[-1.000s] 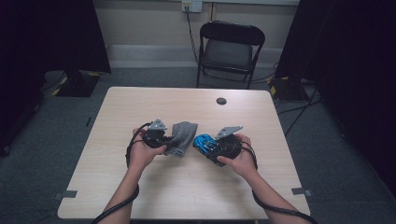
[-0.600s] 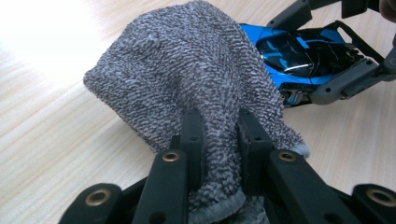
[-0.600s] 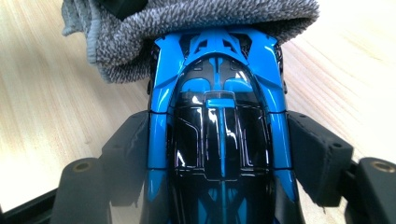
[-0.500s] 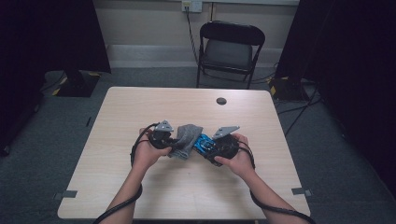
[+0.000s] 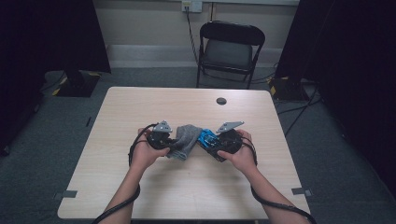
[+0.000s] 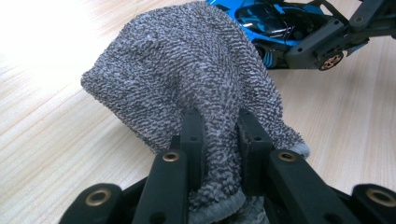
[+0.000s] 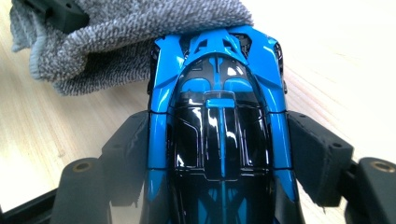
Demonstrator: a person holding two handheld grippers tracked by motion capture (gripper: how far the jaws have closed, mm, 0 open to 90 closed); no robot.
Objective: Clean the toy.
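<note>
One grey looped-terry cloth [image 6: 196,79] and one glossy blue-and-black toy car [image 7: 219,135], no lettering legible, sit at the middle of the pale wood-grain desk [image 5: 140,107]. Your left gripper [image 6: 219,140] has its jaws clamped on the cloth; your right gripper [image 7: 219,158] has its jaws clamped on the car, its nose touching the cloth.

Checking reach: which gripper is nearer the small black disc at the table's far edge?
Right. The right gripper, holding the blue toy car, sits just below the small black disc; the left gripper, clamping the grey towelling cloth, lies farther left.
</note>
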